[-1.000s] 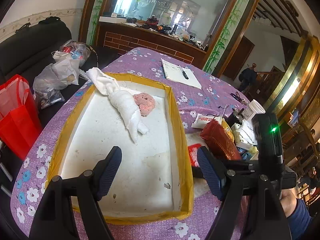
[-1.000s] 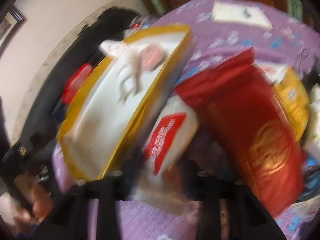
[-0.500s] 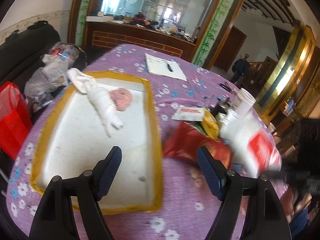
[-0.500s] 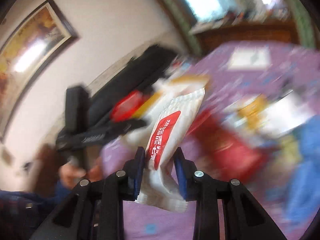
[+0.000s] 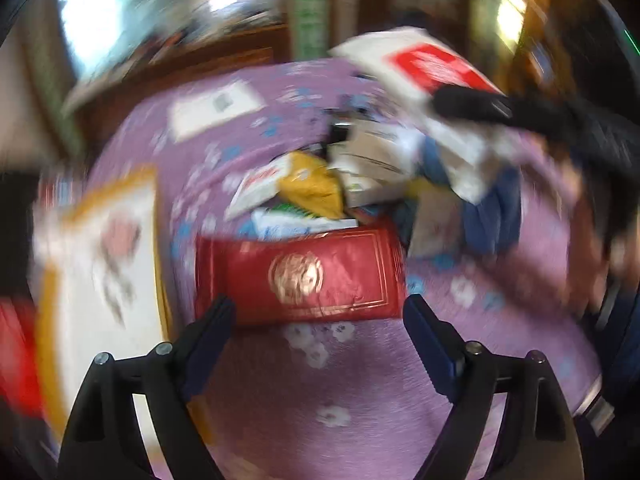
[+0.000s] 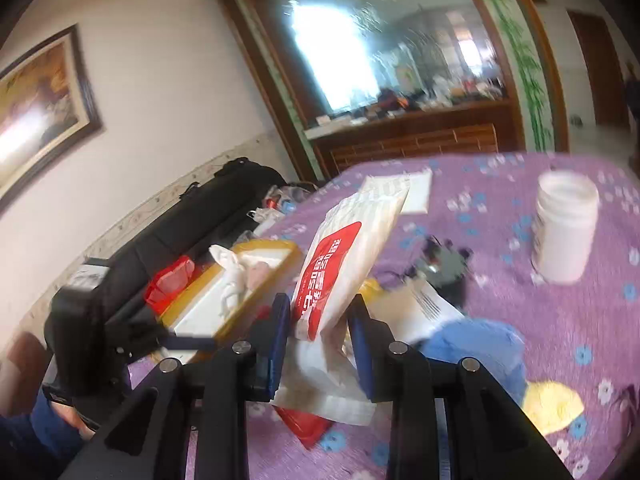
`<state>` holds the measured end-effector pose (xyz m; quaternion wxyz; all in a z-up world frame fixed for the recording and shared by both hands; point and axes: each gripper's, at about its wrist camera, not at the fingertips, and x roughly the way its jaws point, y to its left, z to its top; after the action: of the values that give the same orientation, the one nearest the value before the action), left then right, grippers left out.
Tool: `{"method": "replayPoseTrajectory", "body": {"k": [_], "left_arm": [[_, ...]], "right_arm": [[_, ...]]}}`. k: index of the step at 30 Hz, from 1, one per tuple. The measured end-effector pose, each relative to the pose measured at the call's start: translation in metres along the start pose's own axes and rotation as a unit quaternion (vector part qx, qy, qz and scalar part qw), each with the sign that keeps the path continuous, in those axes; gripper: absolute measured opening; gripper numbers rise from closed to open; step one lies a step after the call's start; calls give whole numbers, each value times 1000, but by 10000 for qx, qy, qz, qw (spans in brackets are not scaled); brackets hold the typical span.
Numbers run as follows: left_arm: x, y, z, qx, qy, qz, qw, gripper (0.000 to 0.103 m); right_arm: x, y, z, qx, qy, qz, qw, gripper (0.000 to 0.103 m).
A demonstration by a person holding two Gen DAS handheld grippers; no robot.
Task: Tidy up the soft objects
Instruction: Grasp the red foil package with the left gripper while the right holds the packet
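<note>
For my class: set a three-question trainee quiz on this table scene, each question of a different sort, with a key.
1. True or false: the right gripper holds a white packet with a red label.
2. Which lies just ahead of the left gripper? A) red packet B) white jar C) blue cloth
3. Fill in: the tablecloth is ____ with flowers.

Key: 1 true; 2 A; 3 purple.

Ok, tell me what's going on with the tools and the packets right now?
Right tool shut on white packet, lifted. Left tool opening, empty, facing red pouch. Nothing between them.
</note>
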<state>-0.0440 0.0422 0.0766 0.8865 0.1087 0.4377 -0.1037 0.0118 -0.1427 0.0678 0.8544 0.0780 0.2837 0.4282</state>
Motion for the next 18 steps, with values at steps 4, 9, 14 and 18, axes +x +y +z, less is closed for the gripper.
{"method": "replayPoseTrajectory", "body": {"k": [4,9,14,18], "left_arm": [[18,-16,0,1765,360,2,9836,91],[45,-26,2,2895,694,201,9545,90],[63,-26,11,3310,1032,-277,9376,90],[85,-26,13,3524,1292,-328,9263,94]], "right_arm": [[-11,-14,5,347,-156,192,9991,32],[-15,-20,8,499,-242,247,9982,32],[-12,-28,8,689,-154,317,9970,32],[-12,-31,8,731,-158,292,9968,32]]}}
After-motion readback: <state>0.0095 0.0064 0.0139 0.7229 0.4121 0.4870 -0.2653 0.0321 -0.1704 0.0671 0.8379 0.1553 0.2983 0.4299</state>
